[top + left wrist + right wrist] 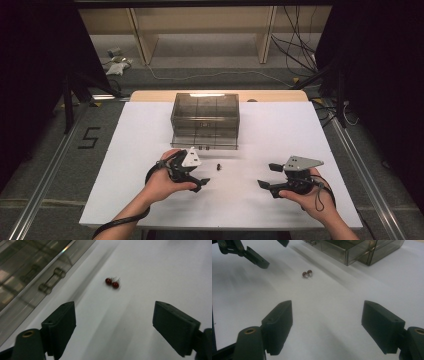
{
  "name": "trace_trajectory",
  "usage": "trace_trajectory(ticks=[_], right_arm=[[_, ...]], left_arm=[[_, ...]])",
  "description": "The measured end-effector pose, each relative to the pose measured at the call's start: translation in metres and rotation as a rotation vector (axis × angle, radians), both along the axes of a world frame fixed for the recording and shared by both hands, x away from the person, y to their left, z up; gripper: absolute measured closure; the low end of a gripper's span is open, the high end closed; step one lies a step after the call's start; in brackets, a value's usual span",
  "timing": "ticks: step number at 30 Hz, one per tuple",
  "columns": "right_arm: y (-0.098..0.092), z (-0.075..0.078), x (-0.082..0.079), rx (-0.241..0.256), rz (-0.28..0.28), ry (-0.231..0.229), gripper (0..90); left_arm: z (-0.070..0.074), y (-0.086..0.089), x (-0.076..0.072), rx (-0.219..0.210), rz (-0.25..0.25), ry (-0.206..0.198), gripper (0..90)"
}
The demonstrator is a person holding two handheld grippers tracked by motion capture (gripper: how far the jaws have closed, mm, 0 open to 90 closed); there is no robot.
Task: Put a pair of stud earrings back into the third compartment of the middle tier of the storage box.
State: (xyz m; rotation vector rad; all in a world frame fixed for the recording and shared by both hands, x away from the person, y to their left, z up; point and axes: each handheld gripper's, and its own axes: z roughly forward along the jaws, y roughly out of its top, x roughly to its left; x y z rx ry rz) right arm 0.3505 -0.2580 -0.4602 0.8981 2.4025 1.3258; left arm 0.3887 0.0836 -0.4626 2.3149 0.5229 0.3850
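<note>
Two small red round parts with thin wire legs (218, 165) lie side by side on the white table sheet (150, 130), just in front of a smoky clear drawer box (205, 117). My left gripper (199, 168) is open a short way left of the red parts (112, 283), which lie ahead of its wide jaws (114, 320). My right gripper (268, 175) is open too, farther off to the right, and points left at the red parts (307, 273). Nothing is between the jaws of my right gripper (327, 320).
The box (27, 270) has a small bar handle (51, 280) on its front, and its lowest drawer (347, 253) sticks out a little. The left gripper's jaw (255, 258) is beyond the red parts in the right gripper view. Floor, cables and shelves lie past the table's far edge.
</note>
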Motion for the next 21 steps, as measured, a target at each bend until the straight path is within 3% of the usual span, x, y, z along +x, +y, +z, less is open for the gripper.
trace_trajectory(ticks=[9,21], right_arm=[[-0.001,0.000,0.000,0.001,-0.004,0.000,25.8],[-0.001,0.000,0.000,0.005,-0.001,0.002,25.8]], left_arm=[[-0.012,-0.035,0.015,0.040,-0.113,-0.005,33.0],[-0.014,-0.048,0.024,0.061,-0.161,0.016,43.5]])
